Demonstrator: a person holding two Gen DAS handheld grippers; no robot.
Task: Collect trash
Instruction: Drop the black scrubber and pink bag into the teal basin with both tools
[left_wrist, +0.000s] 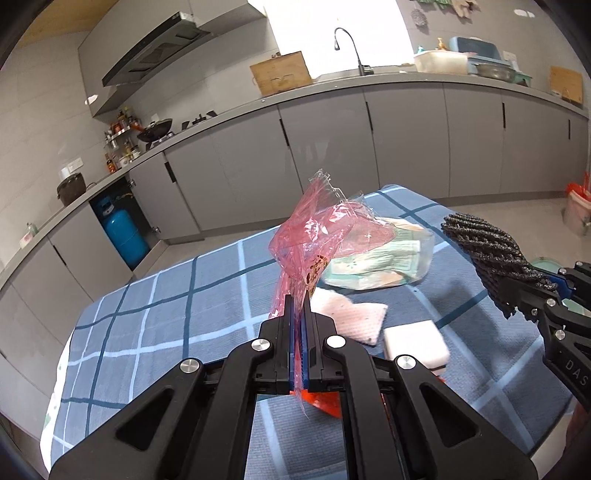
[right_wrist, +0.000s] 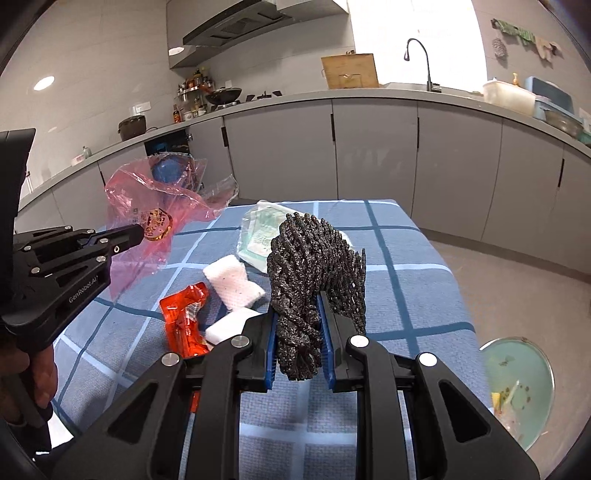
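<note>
Orange wrapper (left_wrist: 321, 400) behind left hand-held gripper (left_wrist: 298, 306)

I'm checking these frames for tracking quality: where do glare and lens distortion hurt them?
Left wrist view: the window blows out white, the counter bows from fisheye, and the pink wrapper in the left gripper is sharp. Right wrist view: similar window glare, dark corners; the black mesh in the right gripper is crisp.

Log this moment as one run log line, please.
left tongs: shut on crumpled pink plastic wrapper | right tongs: shut on black foam mesh sleeve | both lifted above blue checked tablecloth | orange wrapper on cloth
</note>
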